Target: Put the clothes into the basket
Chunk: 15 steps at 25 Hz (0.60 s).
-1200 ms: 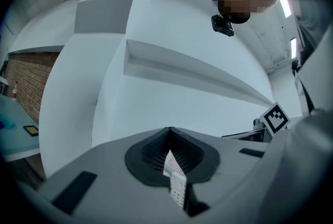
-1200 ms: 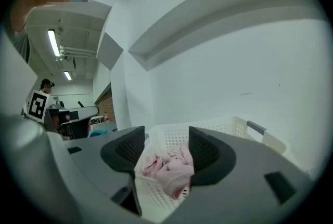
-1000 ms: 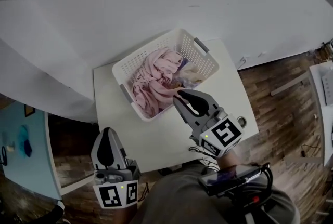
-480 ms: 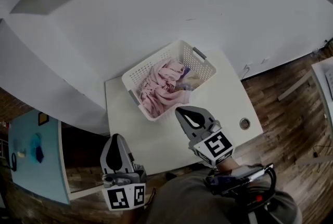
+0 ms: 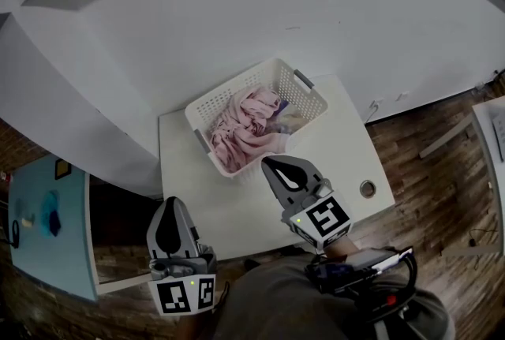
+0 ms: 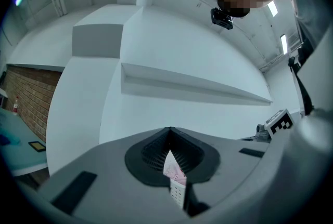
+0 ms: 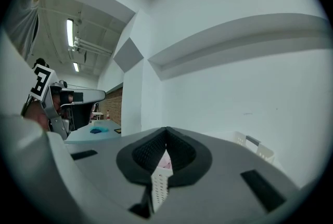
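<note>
Right gripper (image 5: 271, 163) back from lattice-walled plastic basket (image 5: 227, 87)

No words, numbers or brand names can be read anywhere. The only printed signs are black-and-white square code patterns, not letters: one set on the white marker cube (image 5: 183, 295) of the grey left tongs (image 5: 168, 208), another on the matching white cube (image 5: 322, 218) of the grey right tongs (image 5: 267, 164)

white perforated plastic laundry basket (image 5: 223, 95) with grey end handles (image 5: 304, 80) sits upright on white table (image 5: 339, 161), far-left part, skewed to table edges. crumpled pink clothes (image 5: 243, 128) heaped inside; paler pieces (image 5: 289, 122) at right end.
</note>
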{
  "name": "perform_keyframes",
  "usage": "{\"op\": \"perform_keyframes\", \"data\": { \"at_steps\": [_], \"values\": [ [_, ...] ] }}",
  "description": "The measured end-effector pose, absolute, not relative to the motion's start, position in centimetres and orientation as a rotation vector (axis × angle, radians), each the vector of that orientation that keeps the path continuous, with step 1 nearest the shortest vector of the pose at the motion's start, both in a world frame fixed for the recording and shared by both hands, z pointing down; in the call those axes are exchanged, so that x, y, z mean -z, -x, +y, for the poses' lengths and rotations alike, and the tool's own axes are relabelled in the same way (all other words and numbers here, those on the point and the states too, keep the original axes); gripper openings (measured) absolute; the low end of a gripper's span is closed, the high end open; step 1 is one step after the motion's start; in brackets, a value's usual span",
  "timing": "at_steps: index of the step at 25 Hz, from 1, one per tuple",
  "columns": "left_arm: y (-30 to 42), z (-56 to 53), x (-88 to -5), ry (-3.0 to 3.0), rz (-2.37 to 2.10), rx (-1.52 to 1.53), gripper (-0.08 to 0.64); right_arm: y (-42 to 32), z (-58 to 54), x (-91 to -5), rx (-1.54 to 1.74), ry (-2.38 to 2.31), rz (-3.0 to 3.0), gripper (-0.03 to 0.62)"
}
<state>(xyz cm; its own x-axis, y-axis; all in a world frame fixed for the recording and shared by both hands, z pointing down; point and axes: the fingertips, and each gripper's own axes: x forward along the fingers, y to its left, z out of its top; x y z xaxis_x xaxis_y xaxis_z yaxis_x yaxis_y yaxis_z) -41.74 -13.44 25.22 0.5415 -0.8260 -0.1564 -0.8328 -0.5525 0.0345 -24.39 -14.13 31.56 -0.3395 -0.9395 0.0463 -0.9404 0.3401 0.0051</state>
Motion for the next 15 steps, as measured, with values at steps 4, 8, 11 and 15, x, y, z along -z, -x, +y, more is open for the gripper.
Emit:
{"op": "perform_keyframes", "data": {
  "at_steps": [4, 8, 11, 15],
  "values": [
    [41.96, -13.41, -25.25, 2.711, 1.477, -0.237, 0.008, 24.56, -14.24, -31.61, -0.023, -1.767, -2.548, 0.006],
    [42.3, -13.55, -25.16, 2.701, 1.49, -0.239, 0.008, 24.58, -14.43, -31.76, -0.039, -1.767, -2.551, 0.006],
    [42.55, -13.57, -25.23, 2.694, 1.504, -0.24, 0.008, 24.47, -14.51, -31.67, -0.05, -1.773, -2.534, 0.006],
    [42.74, -13.5, -25.47, 2.69, 1.513, -0.241, 0.008, 24.85, -14.47, -31.96, -0.034, -1.754, -2.573, 0.006]
  ]
}}
